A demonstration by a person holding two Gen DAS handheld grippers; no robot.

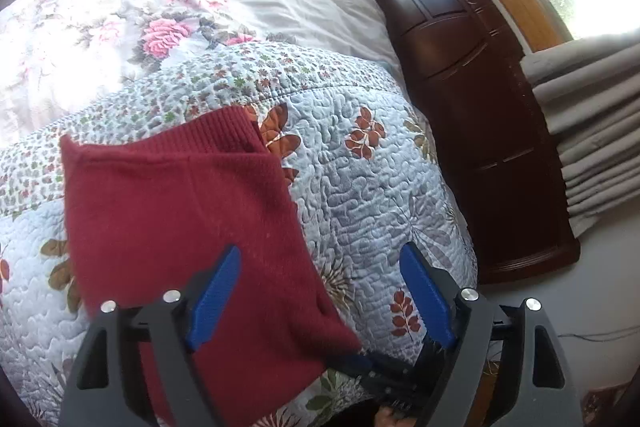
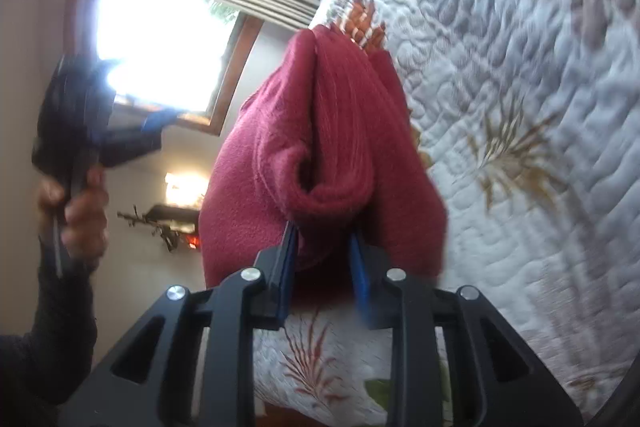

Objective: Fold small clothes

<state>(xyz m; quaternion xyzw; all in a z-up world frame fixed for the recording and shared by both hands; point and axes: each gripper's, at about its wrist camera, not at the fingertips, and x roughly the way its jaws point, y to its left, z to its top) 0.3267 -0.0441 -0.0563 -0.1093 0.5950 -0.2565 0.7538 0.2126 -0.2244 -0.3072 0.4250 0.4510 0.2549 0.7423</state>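
Garment: red knit garment (image 1: 180, 219), left-centre of the left wrist view, partly folded on the quilt (image 1: 380, 195); one edge lifted in the right wrist view.
Handling: judged light, soft, floppy; it bunches where pinched, fleecy nap should hold without slipping.
Where to hold: ribbed hem band (image 1: 224, 131) or a corner, near the edge, both layers together.
Texture: fine rib at hem, fuzzy body; quilt stitched, puckered, leaf print.
Left gripper (image 1: 320, 267): jaws spread wide, grasping nothing, low centre of frame.
Right gripper (image 2: 325, 239): jaws clenched on a rolled fold of the garment, frame centre.
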